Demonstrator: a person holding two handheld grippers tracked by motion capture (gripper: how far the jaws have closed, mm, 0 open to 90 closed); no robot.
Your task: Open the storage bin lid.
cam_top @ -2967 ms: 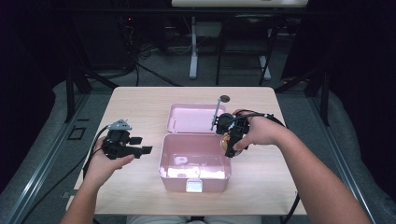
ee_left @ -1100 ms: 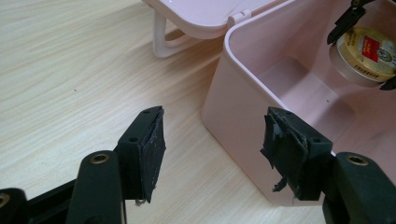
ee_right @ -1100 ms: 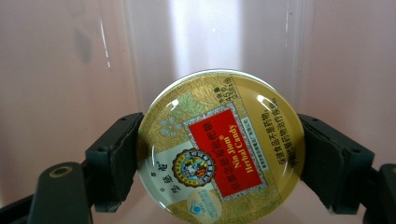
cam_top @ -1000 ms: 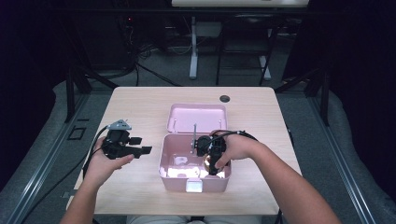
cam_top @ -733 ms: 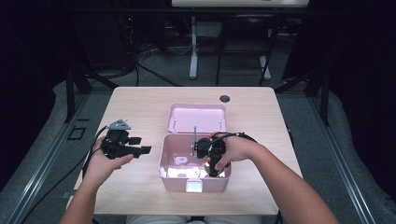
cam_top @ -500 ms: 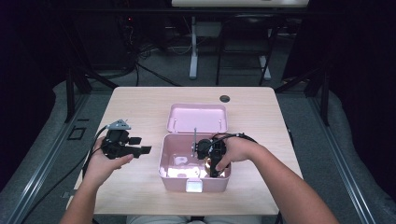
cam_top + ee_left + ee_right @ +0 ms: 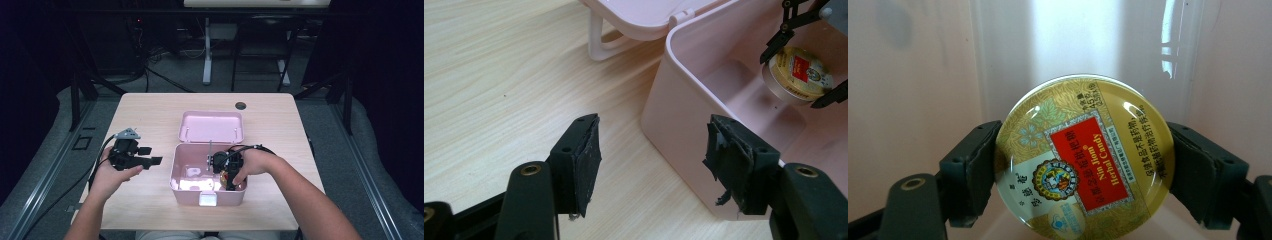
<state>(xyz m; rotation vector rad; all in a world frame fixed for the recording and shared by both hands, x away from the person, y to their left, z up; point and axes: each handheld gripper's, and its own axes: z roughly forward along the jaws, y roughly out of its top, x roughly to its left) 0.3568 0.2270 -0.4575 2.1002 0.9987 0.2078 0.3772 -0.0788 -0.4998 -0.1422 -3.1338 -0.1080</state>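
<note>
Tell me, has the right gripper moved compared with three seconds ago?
Yes. The right gripper, shut on the candy tin, went from beside the open lid toward the person, down into the pink box.

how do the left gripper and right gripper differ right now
The left gripper is open with nothing between its jaws; the right gripper is shut on a round gold candy tin. The left gripper hovers over the wooden table just outside the pink box, while the right gripper reaches down inside that box. Both have black jaws and are hand-held.
</note>
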